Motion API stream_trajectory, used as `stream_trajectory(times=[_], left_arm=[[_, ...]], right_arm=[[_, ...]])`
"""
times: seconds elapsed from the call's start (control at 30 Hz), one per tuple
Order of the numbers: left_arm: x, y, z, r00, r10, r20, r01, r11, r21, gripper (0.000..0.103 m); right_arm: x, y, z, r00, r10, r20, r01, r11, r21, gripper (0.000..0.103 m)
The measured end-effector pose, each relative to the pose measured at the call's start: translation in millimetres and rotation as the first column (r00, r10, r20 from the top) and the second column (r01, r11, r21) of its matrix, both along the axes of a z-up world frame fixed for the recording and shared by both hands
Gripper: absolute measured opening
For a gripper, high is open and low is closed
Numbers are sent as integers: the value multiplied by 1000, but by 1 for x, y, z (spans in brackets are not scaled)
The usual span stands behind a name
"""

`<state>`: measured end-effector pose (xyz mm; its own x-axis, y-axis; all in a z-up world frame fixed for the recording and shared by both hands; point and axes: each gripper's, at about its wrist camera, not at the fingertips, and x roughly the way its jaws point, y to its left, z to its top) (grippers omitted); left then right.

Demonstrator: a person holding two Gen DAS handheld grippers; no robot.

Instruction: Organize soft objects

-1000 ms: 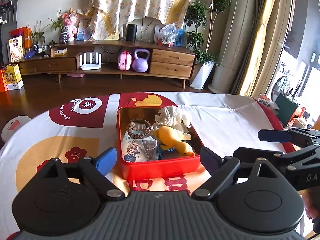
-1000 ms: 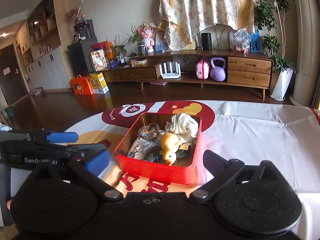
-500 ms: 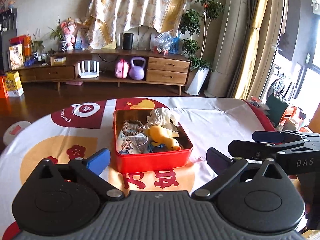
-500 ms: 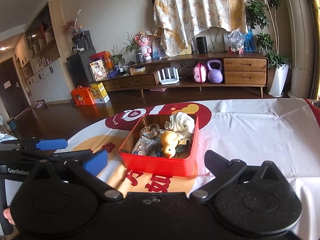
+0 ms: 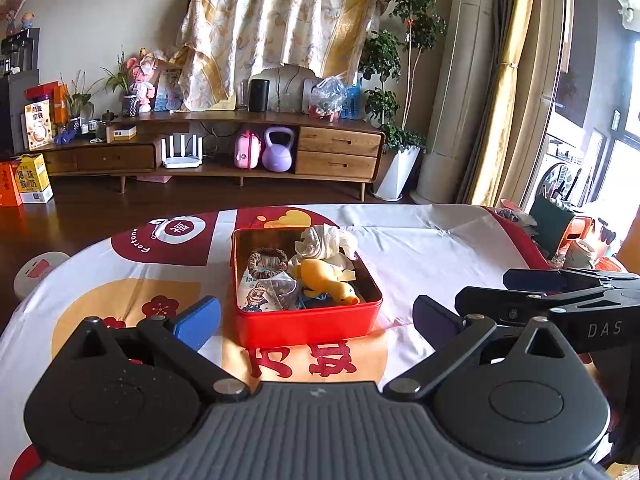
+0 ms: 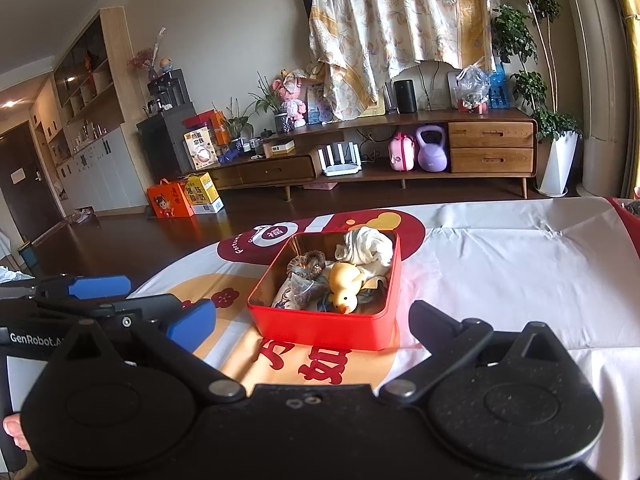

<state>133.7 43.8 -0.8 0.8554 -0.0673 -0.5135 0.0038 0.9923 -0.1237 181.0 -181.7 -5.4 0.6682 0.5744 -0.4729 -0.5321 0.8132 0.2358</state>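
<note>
A red tin (image 5: 304,326) stands on the table's patterned cloth (image 5: 420,240). In it lie a yellow rubber duck (image 5: 328,284), a crumpled white cloth (image 5: 324,240), a brown scrunchie (image 5: 267,263) and a clear packet (image 5: 276,292). My left gripper (image 5: 314,312) is open and empty, short of the tin's near wall. In the right wrist view the tin (image 6: 324,330), duck (image 6: 344,286) and white cloth (image 6: 366,246) lie ahead of my right gripper (image 6: 310,314), which is open and empty too. Each gripper shows in the other's view: the right one (image 5: 482,288), the left one (image 6: 152,292).
The cloth (image 6: 500,272) runs right of the tin. Beyond the table's far edge is dark wood floor and a long wooden sideboard (image 5: 336,152). Orange and yellow boxes (image 6: 184,200) stand on the floor at left. A hand's thumb (image 6: 10,428) shows at the lower left.
Both grippers have drawn back from the tin, which now looks smaller and farther off. The left jaws have spread a little wider. The tin's contents have not moved.
</note>
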Motion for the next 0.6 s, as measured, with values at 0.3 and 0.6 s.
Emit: stream_trajectory(times=[0.3,0.6], left_arm=[[-3,1,1,1000,10,2,-10,1000,1,103],[-4,1,1,1000,15,4,-15,1000,-1,103]], right_arm=[[-6,-1,3,1000,3,2,-3,1000,-7,103],[-7,2,5,1000,-4,7,4,1000,-18,103]])
